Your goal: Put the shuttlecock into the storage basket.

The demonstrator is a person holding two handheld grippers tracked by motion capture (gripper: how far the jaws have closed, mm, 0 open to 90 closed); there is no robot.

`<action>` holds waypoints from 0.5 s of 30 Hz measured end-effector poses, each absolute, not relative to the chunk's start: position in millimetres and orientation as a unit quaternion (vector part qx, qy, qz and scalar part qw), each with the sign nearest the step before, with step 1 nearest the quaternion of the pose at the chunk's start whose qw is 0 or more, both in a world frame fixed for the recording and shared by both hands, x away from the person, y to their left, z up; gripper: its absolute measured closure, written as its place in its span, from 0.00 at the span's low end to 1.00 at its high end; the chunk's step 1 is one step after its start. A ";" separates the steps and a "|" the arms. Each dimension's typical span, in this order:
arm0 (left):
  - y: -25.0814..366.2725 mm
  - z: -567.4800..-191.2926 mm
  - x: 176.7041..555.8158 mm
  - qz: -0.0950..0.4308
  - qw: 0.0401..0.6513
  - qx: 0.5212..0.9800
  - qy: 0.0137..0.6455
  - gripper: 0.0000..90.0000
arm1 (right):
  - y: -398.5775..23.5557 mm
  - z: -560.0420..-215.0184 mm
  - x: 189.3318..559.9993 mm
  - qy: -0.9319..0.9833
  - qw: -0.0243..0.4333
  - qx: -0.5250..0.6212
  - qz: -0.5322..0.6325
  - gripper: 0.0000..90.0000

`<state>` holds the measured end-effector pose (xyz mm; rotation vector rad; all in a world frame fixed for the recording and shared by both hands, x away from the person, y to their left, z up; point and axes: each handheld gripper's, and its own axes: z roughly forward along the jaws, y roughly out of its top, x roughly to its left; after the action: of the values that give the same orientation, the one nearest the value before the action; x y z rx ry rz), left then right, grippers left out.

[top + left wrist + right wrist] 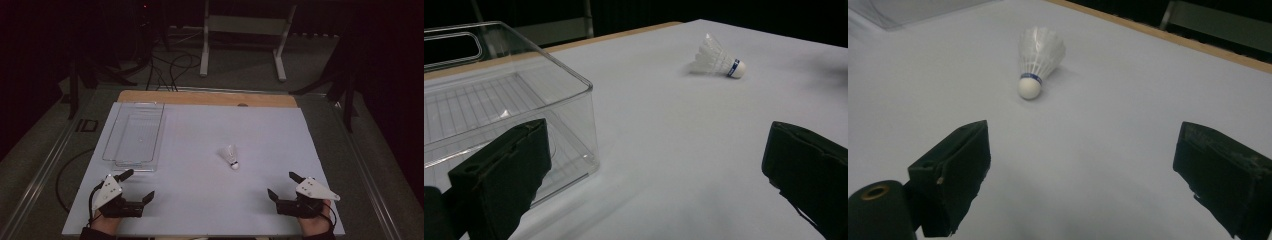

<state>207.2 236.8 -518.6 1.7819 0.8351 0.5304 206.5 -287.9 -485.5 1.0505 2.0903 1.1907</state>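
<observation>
A white shuttlecock [230, 157] with a blue band lies on its side in the middle of the white table top [200, 135], cork toward the near edge. It also shows in the left gripper view as a shuttlecock [718, 58] far off, and in the right gripper view as a shuttlecock [1038, 58] ahead. My left gripper [139, 185] rests open near the front left corner, just in front of a clear plastic bin [135, 134]. My right gripper [283, 185] rests open at the front right, nothing between its jaws.
The clear bin [499, 105] is empty and sits close to my left gripper's jaw. A wooden strip [207, 98] runs along the table's far edge. Beyond it stand a white frame [245, 35] and cables on the floor.
</observation>
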 end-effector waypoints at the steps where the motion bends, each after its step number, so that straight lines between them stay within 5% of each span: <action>1: 236.7 -518.4 207.1 0.221 0.524 0.744 0.349 0.00 | -287.4 -483.1 206.7 0.768 0.254 0.393 0.437 0.09; 15: 234.7 -517.3 206.3 0.222 0.526 0.746 0.344 0.00 | -277.3 -449.4 221.5 0.770 0.261 0.404 0.419 0.09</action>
<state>206.3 234.7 -517.3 1.7837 0.8224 0.5316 221.5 -277.3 -449.4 1.0950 2.0844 1.1341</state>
